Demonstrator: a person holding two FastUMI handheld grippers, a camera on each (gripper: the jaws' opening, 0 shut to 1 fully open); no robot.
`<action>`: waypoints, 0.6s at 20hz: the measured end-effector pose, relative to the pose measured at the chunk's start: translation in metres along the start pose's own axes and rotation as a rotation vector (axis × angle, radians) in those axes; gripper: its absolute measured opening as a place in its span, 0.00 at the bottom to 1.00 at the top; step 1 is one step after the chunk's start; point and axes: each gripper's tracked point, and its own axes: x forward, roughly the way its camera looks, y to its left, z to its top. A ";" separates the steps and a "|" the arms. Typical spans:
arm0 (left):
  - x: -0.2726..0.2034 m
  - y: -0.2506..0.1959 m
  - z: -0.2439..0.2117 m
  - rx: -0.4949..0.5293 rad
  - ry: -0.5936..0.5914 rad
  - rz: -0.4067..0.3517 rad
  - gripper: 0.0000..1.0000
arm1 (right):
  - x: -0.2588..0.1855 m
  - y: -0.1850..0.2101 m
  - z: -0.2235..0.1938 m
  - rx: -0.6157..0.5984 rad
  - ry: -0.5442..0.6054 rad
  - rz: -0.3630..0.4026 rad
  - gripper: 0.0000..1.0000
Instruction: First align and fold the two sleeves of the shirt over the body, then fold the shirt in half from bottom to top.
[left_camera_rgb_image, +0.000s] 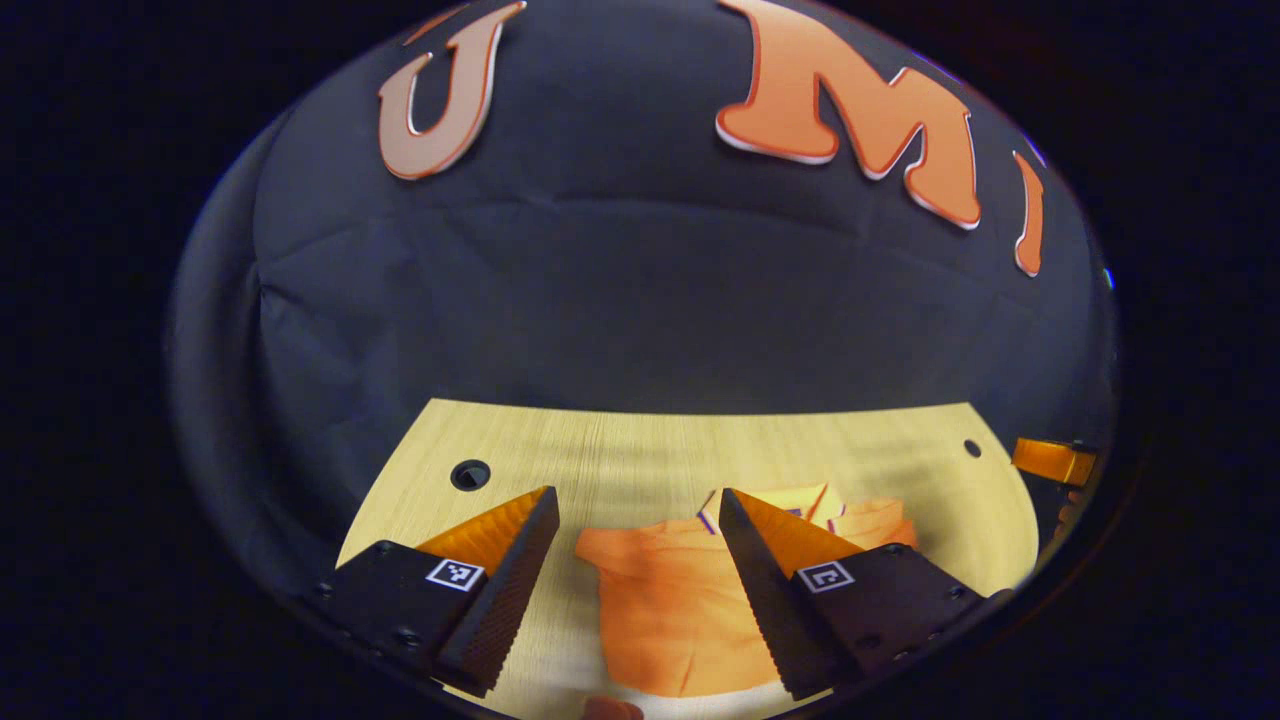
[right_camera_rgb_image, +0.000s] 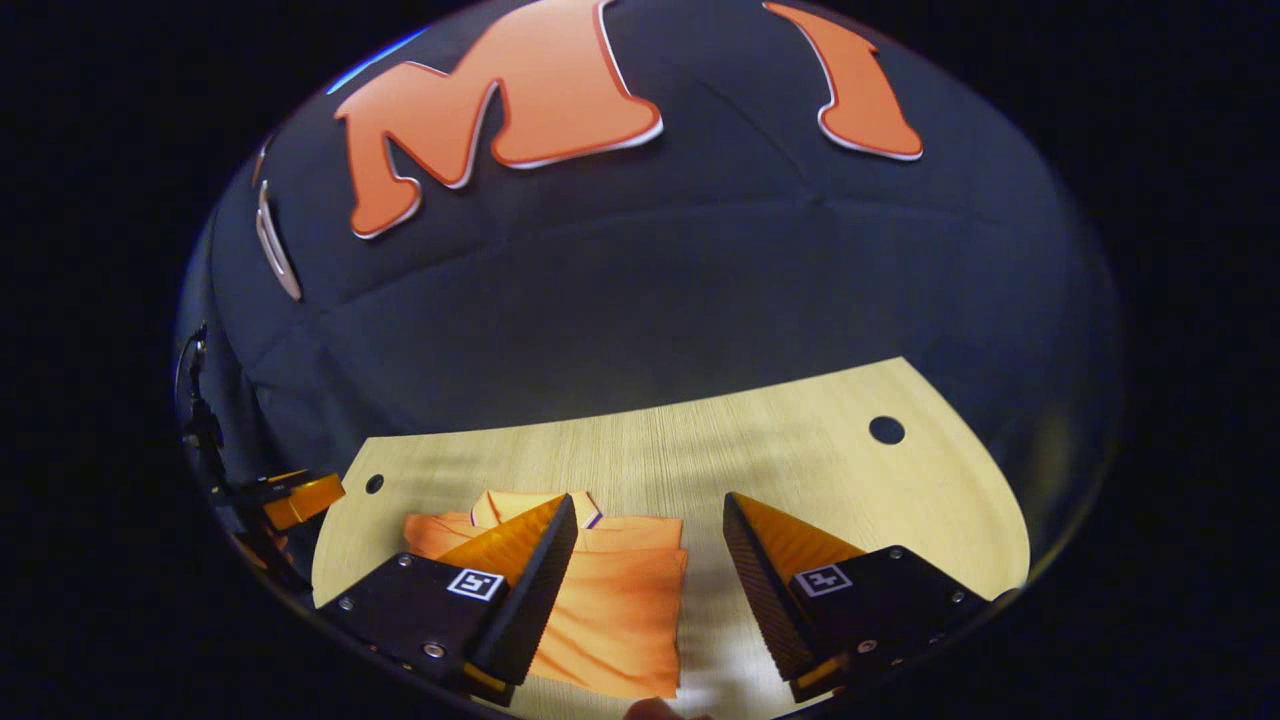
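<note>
Both pairs of jaws stand wide apart with nothing between them: left gripper (left_camera_rgb_image: 635, 520) low in the left gripper view, right gripper (right_camera_rgb_image: 650, 525) low in the right gripper view, each above the wooden table (left_camera_rgb_image: 620, 450). We see the orange shirt (left_camera_rgb_image: 680, 610) lying flat in the lower centre of the left gripper view, and in the lower left of the right gripper view (right_camera_rgb_image: 610, 610), collar toward the far edge. It reads as a narrow rectangle, so we judge the sleeves already laid over the body and the bottom-to-top fold as the step in hand. To do it well, we would take the two near hem corners, one per gripper, pinching every layer so the tucked sleeves do not slip out. We would lift low and level, carry both corners forward together, and lay the hem on the shoulder line square, below the collar. We cannot tell how neatly the near hem lies; it is cut off at the bottom.
</note>
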 end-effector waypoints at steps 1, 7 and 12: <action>-0.016 -0.002 0.011 0.010 -0.049 0.002 0.98 | -0.016 0.001 0.005 -0.011 -0.037 0.004 0.92; -0.118 -0.049 0.031 0.077 -0.266 -0.019 0.96 | -0.095 0.008 0.022 -0.100 -0.195 0.038 0.93; -0.174 -0.080 0.031 0.075 -0.350 -0.051 0.96 | -0.147 0.018 0.017 -0.172 -0.295 0.052 0.93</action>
